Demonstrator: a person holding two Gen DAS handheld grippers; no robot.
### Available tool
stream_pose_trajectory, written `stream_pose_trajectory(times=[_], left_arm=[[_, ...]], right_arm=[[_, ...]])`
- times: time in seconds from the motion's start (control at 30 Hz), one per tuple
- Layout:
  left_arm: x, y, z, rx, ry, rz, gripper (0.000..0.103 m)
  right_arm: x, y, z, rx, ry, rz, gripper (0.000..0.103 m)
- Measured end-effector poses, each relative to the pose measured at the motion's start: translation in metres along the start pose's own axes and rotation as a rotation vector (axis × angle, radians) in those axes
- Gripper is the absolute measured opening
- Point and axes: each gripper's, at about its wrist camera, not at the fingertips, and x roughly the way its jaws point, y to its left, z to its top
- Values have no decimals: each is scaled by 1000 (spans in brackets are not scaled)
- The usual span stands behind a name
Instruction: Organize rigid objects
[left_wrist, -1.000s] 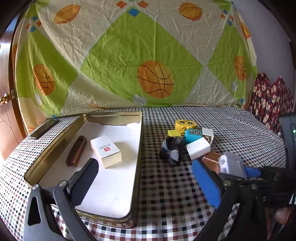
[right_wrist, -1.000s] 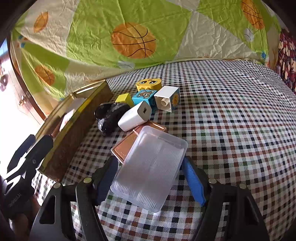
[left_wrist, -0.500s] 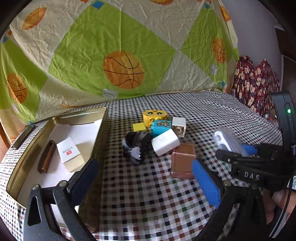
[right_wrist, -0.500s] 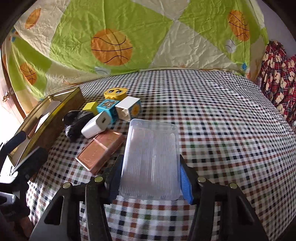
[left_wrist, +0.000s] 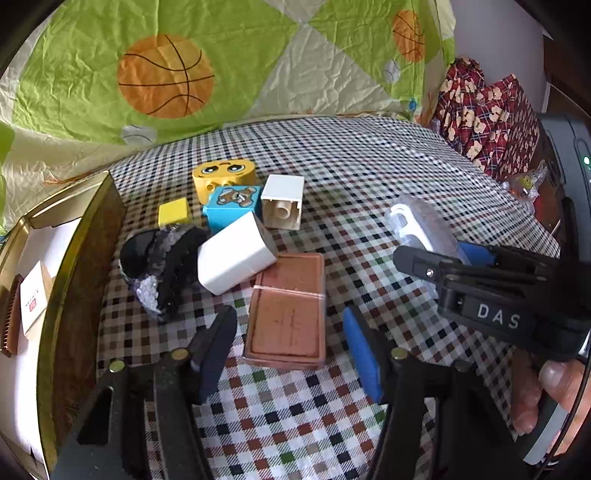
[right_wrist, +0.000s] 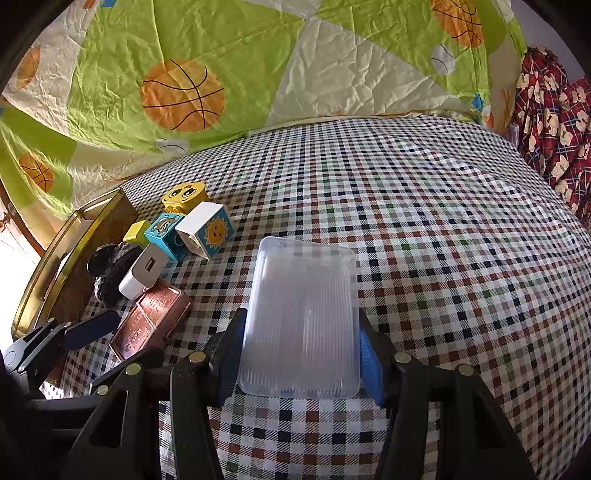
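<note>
A flat brown case (left_wrist: 284, 310) lies on the checked cloth. Its near end sits between the fingers of my left gripper (left_wrist: 290, 312). Those jaws are closing, and a small gap still shows on each side of the case. My right gripper (right_wrist: 301, 321) is shut on a ribbed clear plastic box (right_wrist: 303, 314), held off the cloth to the right of the pile. The left wrist view shows that same clear plastic box (left_wrist: 417, 225) in the right gripper (left_wrist: 436, 254). A white charger (left_wrist: 234, 258) leans on the far left corner of the case.
Behind the case are a yellow face block (left_wrist: 223, 177), a blue bear block (left_wrist: 232, 206), a white block (left_wrist: 282, 201), a small yellow block (left_wrist: 173, 212) and a black fuzzy item (left_wrist: 162, 262). A gold tin (left_wrist: 55, 295) at the left holds a white box (left_wrist: 33, 295) and a brown comb (left_wrist: 9, 321).
My left gripper swung right from over the tin to the brown case and its jaws narrowed. My right gripper closed on the clear box and carried it right, off the brown case.
</note>
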Motion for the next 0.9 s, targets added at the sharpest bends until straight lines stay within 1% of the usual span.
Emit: stream_pose_trajectory(times=[0.1,0.2,0.27,0.3,0.5,0.6,0.73,0.9], left_arm=[[8,1,2,-12,34,-2,58],[8,4,3,-25,30,-3,58],[10,3,4,-20,29,-5,55],[9,4,4,-20,26,-8,47],[9,10,6,-41,17,-52,45],[4,10,6,-40,-3,-59,45],[-3,7,5,-24,-41,-44,45],[-13,7,5,-28,-92,-30,45]], right_arm=[[0,-2,0,9,-4,7,57],[0,-1,0,5,-4,2,57],[0,0,0,1,-4,-1,57],[0,0,0,2,-4,-1,57],[0,-2,0,13,-4,12,57],[0,-3,0,18,-6,18,57],[0,-3,0,20,-8,21,57],[-4,-3,-1,21,-26,30,57]])
